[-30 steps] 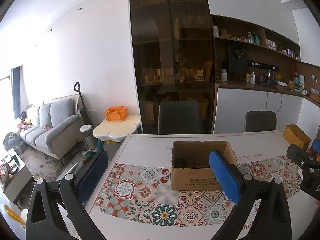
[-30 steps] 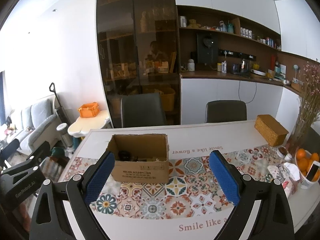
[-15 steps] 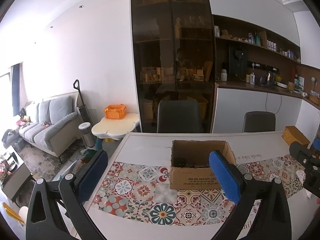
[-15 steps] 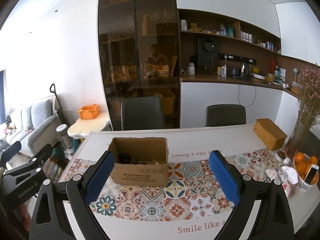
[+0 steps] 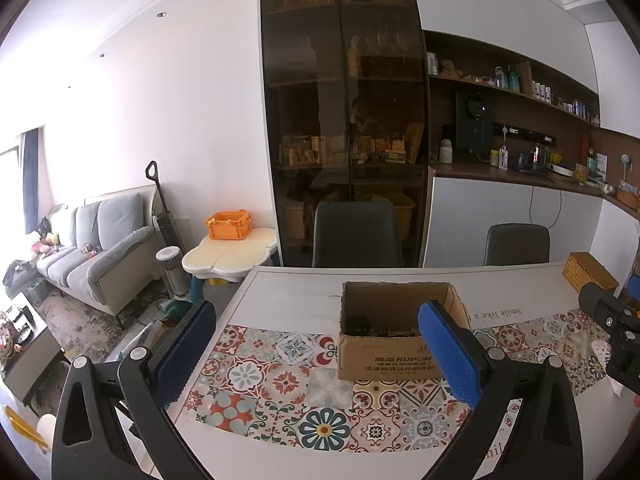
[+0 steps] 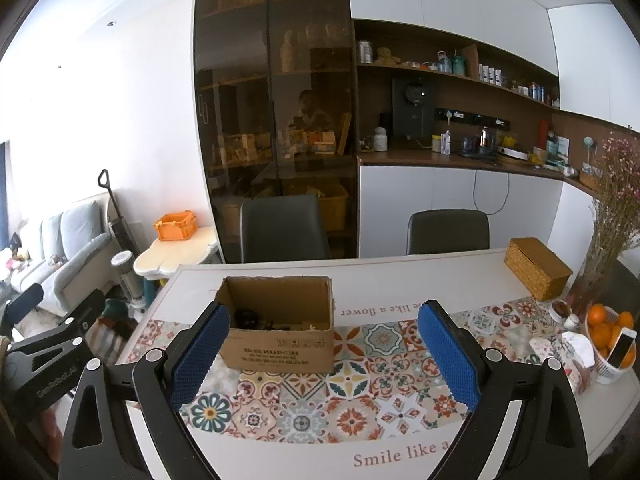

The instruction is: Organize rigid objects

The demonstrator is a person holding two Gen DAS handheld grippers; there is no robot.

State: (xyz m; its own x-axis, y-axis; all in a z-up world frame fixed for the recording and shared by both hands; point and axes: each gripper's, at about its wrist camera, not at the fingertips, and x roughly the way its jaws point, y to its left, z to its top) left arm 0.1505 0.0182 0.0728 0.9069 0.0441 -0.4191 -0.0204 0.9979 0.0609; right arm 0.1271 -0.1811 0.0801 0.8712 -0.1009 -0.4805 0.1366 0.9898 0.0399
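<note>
An open cardboard box (image 5: 394,332) (image 6: 280,328) stands on the patterned mat of the white table (image 5: 288,288) (image 6: 420,276), with dark small objects lying in its bottom. My left gripper (image 5: 316,354) hangs open above the table's near left part, short of the box, nothing between its blue pads. My right gripper (image 6: 324,354) is also open and empty, held back from the box, which shows between its fingers. The other gripper's black body appears at the right edge of the left wrist view and the left edge of the right wrist view.
A woven basket box (image 6: 536,268) sits far right on the table. A bowl of oranges (image 6: 610,336) with a phone, a tissue pack and dried flowers (image 6: 612,208) crowd the right edge. Two dark chairs (image 6: 284,228) stand behind the table.
Both grippers have risen and drawn back slightly, so the box sits a little lower and smaller in each view. Nothing was picked up or released.
</note>
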